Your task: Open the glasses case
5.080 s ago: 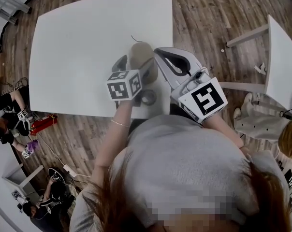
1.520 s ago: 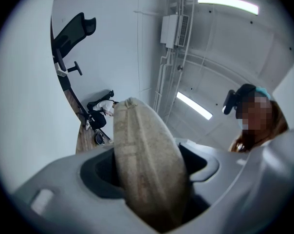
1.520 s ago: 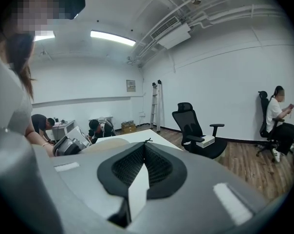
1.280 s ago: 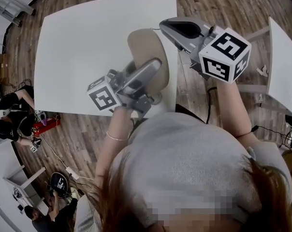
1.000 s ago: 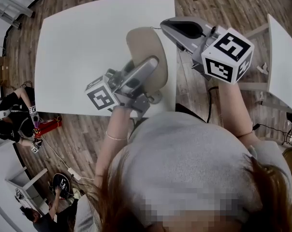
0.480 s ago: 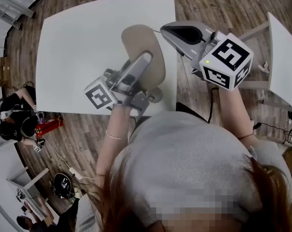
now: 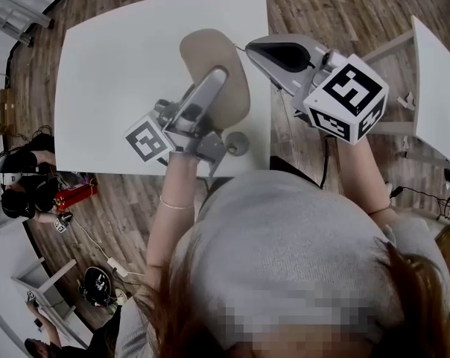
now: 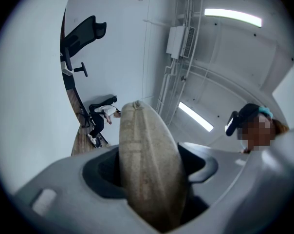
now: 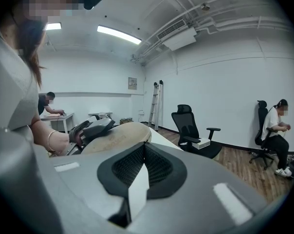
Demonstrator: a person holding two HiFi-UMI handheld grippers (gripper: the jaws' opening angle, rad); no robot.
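The tan oval glasses case (image 7: 210, 66) is held up over the white table (image 7: 113, 66), lid closed as far as I can see. My left gripper (image 7: 216, 80) is shut on its near end. In the left gripper view the case (image 8: 149, 165) stands edge-on between the jaws, its seam facing the camera. My right gripper (image 7: 253, 47) is shut with nothing in it, its tip just right of the case's edge. In the right gripper view the closed tips (image 9: 144, 149) point at the case (image 9: 115, 136), with the left gripper (image 9: 91, 126) behind it.
The table's right edge lies under the right gripper. A second white table (image 7: 441, 88) stands at the far right. An office chair (image 9: 191, 126), a ladder (image 9: 156, 104) and a seated person (image 9: 278, 130) are across the room.
The left gripper has swung the case a little up and to the left in the head view. The right gripper has stayed close to the case's right edge, still shut.
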